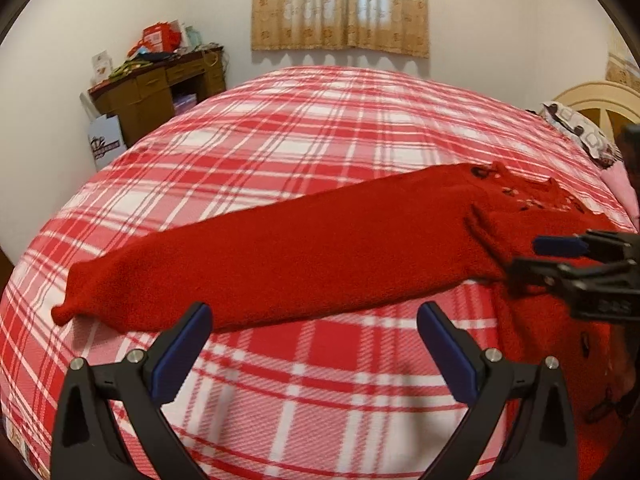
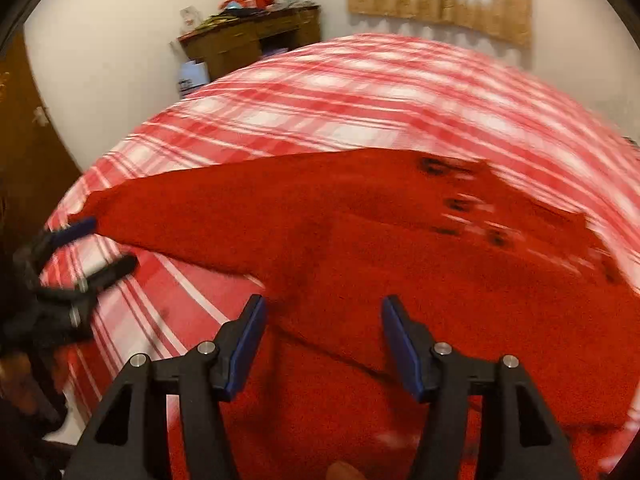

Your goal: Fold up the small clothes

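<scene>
A red knitted sweater (image 1: 320, 248) (image 2: 400, 240) lies on the red-and-white plaid bed cover (image 1: 300, 140) (image 2: 360, 92). One long sleeve stretches out to the left, and the body with its dark pattern lies at the right. My left gripper (image 1: 316, 312) (image 2: 110, 242) is open, just short of the sleeve's near edge, with nothing between its blue pads. My right gripper (image 2: 324, 304) (image 1: 524, 258) is open low over the sweater's body where the sleeve joins. The fabric lies under its jaws and the pads do not press on it.
A brown desk (image 1: 160, 84) (image 2: 256, 40) piled with clutter stands against the far left wall, with a white box (image 1: 106, 144) beside it. A curtained window (image 1: 340, 4) is behind the bed. A cream headboard (image 1: 600, 100) and a patterned pillow (image 1: 580, 132) are at the right.
</scene>
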`<state>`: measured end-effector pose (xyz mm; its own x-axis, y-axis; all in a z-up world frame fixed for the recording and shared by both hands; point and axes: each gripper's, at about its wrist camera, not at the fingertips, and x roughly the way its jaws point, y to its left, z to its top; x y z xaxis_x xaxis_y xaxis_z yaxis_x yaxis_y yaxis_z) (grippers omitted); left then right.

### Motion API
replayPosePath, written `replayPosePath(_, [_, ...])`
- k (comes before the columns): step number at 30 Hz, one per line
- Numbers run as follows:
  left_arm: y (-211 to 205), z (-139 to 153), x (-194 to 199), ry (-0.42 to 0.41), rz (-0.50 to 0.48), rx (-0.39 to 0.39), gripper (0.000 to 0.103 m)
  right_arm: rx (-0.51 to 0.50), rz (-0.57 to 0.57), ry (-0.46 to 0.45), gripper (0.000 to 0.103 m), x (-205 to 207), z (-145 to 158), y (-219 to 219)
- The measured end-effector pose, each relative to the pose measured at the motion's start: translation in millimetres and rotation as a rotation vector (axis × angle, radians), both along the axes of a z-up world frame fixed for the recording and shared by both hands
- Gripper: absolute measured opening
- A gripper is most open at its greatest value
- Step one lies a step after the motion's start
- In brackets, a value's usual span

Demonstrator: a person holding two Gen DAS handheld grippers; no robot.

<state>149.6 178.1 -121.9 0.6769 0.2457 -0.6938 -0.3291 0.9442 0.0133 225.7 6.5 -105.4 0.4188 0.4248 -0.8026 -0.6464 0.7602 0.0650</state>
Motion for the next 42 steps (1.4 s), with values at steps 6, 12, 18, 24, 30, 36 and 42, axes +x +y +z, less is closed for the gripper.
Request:
replayPosePath(6, [-35.0, 14.0, 26.2, -0.027, -0.085, 0.036, 0.103, -0.011, -0.231, -0.09, 0.061, 2.0, 23.6, -125.0])
replayPosePath(12, [-73.3, 5.2, 79.1, -0.003, -0.142, 0.106, 0.103, 0.063, -0.462, -0.089, 0.061, 16.6, 29.6, -220.5])
replayPosePath(18, [-83.9, -24.4, 111.4, 0.098, -0.121, 0.159, 0.103, -0.12, -0.512, -0.075, 0.061, 17.2, 4.4, -227.5])
replayPosePath(24, [-83.8, -29.2, 110.1, 0.071, -0.119, 0.125, 0.103, -0.181, -0.582, 0.011, 0.059, 11.0, -32.1, -246.8])
replayPosePath(30, [-78.6, -29.5, 111.4, 0.066, -0.125, 0.072, 0.103, -0.266, -0.631, -0.04, 0.059, 10.2, -19.4, -245.3])
replayPosePath(36, [-77.8, -29.9, 110.2, 0.061, -0.121, 0.063, 0.103, -0.102, -0.535, -0.156, 0.059, 4.3, 26.2, -209.1])
replayPosePath(42, [-71.2, -30.6, 106.8, 0.065, -0.09, 0.076, 0.103, -0.086, -0.433, 0.042, 0.059, 39.2, -26.6, -173.8])
